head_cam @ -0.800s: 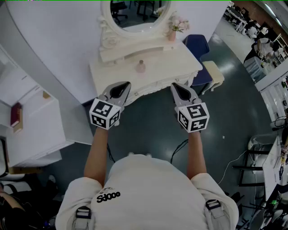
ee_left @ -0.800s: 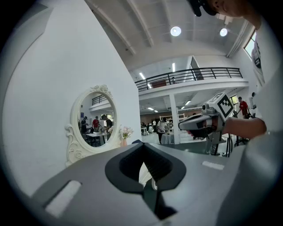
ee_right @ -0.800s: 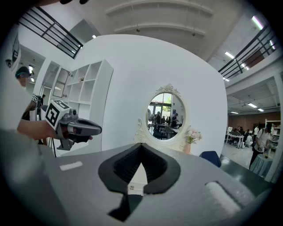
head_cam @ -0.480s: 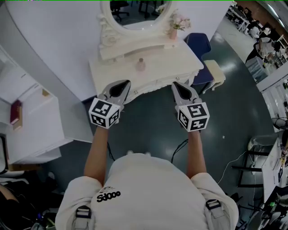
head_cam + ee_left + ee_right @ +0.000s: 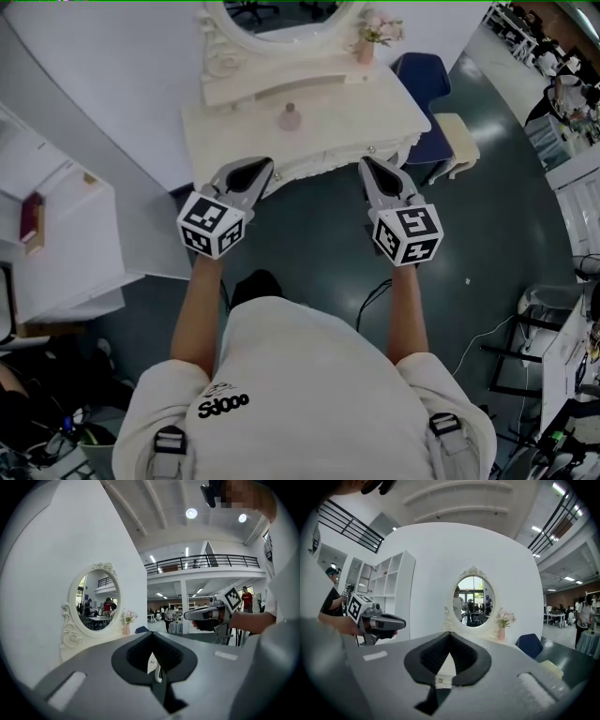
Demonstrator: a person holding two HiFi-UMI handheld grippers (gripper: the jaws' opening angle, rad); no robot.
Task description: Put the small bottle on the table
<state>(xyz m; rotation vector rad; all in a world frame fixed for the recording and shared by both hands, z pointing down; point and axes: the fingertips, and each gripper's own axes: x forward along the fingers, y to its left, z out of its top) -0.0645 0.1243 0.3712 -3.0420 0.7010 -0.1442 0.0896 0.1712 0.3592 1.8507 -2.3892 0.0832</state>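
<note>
A small pink bottle (image 5: 289,117) stands upright on the white dressing table (image 5: 375,117), in front of its raised back shelf. Neither gripper touches it. My left gripper (image 5: 255,166) is held level just short of the table's front edge, below and left of the bottle, jaws shut and empty. My right gripper (image 5: 367,164) hangs at the same height to the bottle's right, also shut with nothing in it. In the left gripper view the jaws (image 5: 152,634) meet at a point, and the right gripper (image 5: 188,615) shows beside them. The bottle is hidden in both gripper views.
An oval mirror (image 5: 473,601) and a vase of flowers (image 5: 366,47) stand at the table's back. A blue chair (image 5: 424,80) and a cream stool (image 5: 457,142) are to the right. White shelving (image 5: 52,248) with a red book (image 5: 32,217) stands left. Cables lie on the dark floor.
The table and bottle now sit higher in the head view, and both grippers have risen slightly with them. A dark shoe has appeared under the left arm. Both grippers stay shut.
</note>
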